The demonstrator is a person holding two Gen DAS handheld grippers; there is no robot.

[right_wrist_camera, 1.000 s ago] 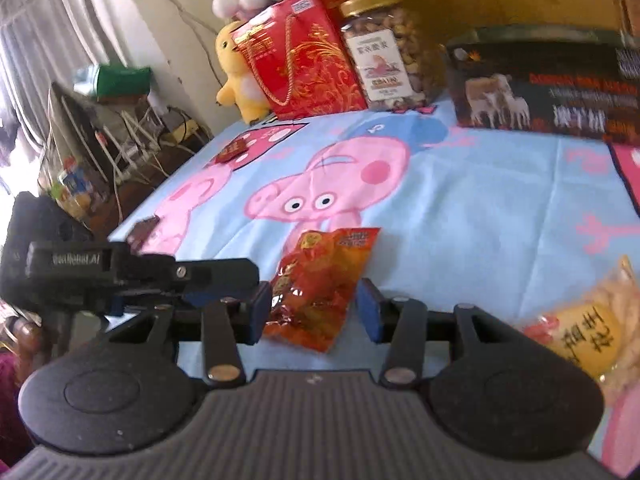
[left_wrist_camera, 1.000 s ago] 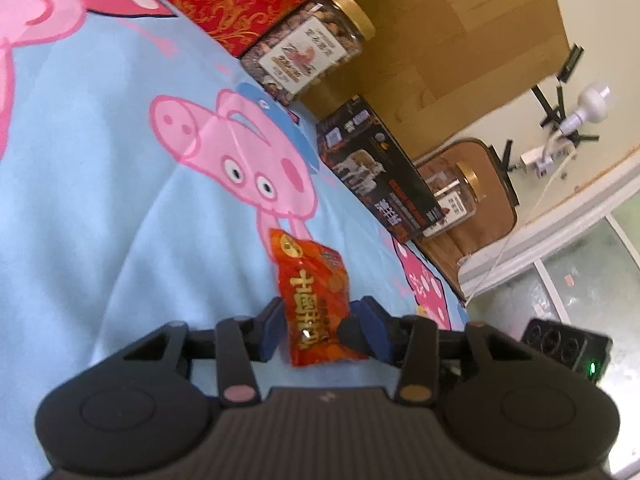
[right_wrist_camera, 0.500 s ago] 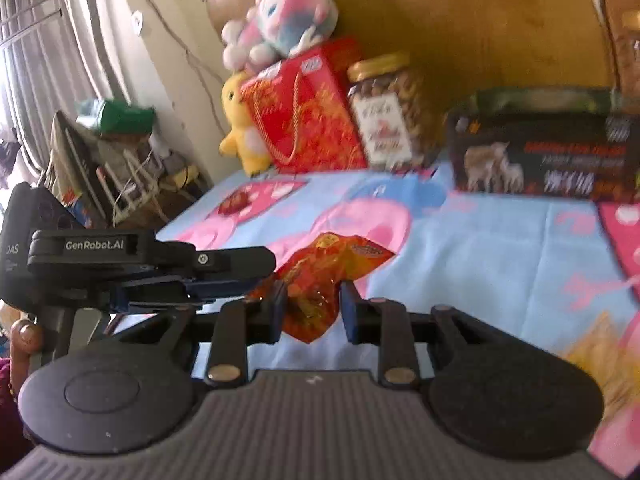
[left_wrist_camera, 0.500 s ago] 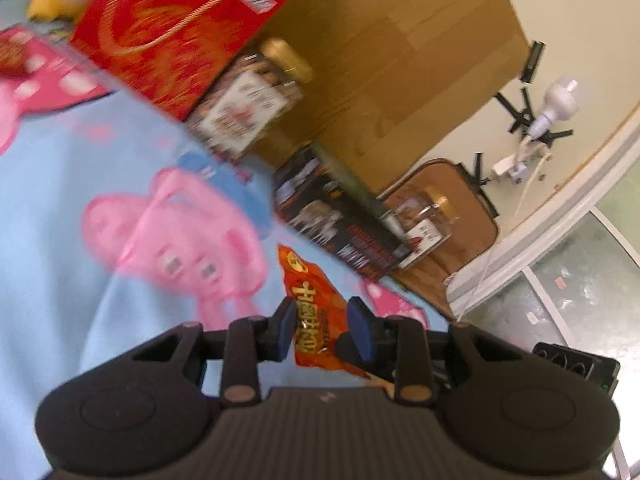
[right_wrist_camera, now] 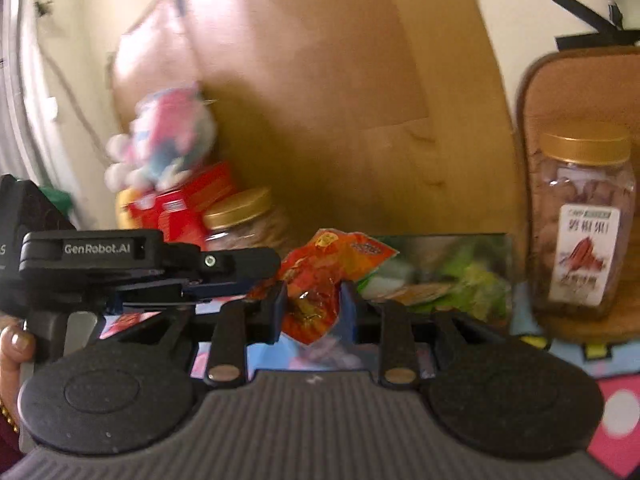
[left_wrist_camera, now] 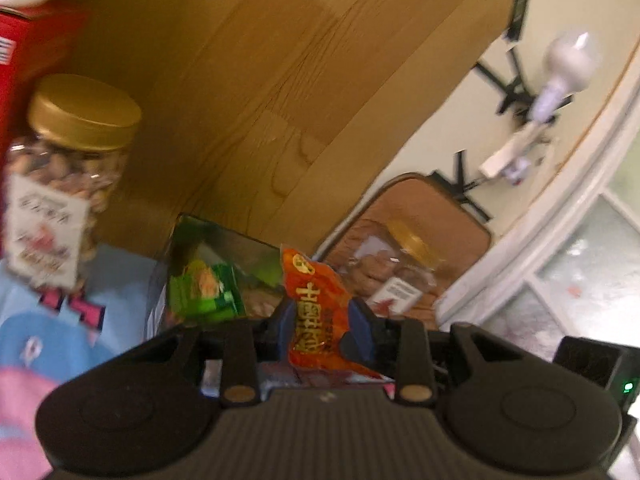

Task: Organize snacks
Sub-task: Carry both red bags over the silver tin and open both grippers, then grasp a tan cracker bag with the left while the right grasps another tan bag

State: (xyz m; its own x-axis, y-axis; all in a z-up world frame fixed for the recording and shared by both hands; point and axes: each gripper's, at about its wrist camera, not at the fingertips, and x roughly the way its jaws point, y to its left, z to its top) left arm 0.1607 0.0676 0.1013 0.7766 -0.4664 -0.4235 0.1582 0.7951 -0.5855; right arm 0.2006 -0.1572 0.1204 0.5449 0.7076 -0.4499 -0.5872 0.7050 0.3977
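Left wrist: left tongs pinching orange snack packet, jaws just reopened slightly. Right tongs pinching second orange packet. Keep both pinches firm; carry over open box ahead, release low.

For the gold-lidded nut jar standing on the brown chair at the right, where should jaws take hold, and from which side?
Probably across the clear body of the nut jar, just below its gold lid, coming in level from the front, the side with the label. The jar stands upright with the chair back close behind, and its straight walls suit a side pinch, though they may prove too wide for the jaws.
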